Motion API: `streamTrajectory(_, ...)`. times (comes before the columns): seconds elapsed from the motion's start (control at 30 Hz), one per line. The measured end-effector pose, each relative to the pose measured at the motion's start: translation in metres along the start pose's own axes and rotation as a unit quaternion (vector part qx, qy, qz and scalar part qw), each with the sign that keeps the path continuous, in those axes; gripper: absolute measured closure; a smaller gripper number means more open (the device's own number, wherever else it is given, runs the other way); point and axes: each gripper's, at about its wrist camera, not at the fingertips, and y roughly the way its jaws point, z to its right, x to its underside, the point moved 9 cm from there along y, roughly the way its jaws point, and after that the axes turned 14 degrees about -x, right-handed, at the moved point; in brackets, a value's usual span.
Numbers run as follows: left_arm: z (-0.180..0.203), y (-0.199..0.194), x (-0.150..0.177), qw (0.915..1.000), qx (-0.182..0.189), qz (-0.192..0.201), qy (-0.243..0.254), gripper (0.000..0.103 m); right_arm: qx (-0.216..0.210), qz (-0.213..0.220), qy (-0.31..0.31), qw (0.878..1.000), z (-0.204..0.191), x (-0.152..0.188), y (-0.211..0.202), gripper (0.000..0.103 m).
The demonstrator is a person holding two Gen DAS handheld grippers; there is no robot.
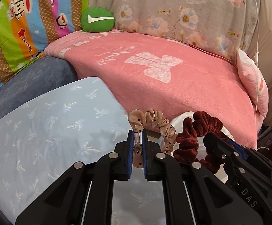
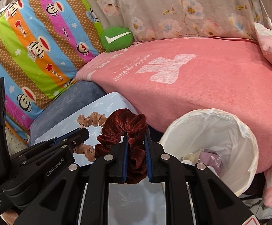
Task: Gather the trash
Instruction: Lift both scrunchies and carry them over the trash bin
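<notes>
The left claw [image 1: 137,140] is clamped on a beige dotted scrunchie [image 1: 154,123]; the right claw [image 2: 136,146] is pinched on a maroon velvet scrunchie [image 2: 124,123], the two loops side by side. Just right of the right claw gapes the lined trash bin [image 2: 245,131] (some rubbish inside). Ahead lie a pink blanket [image 2: 201,93], a pale blue pillow [image 1: 51,121] and a green cushion [image 1: 97,19].

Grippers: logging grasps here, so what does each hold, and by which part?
Left gripper pinches the beige dotted scrunchie near one end; right gripper clamps the maroon velvet scrunchie's band.
</notes>
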Motion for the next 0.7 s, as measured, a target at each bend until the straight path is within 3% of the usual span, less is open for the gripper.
streamTrajectory(0.7,0.078,-0.004,0.001,0.9979,0.035,-0.007,0.054,0.094,0.042,0.035,0.049,0.997,0.081,-0.006,-0.049,0.088)
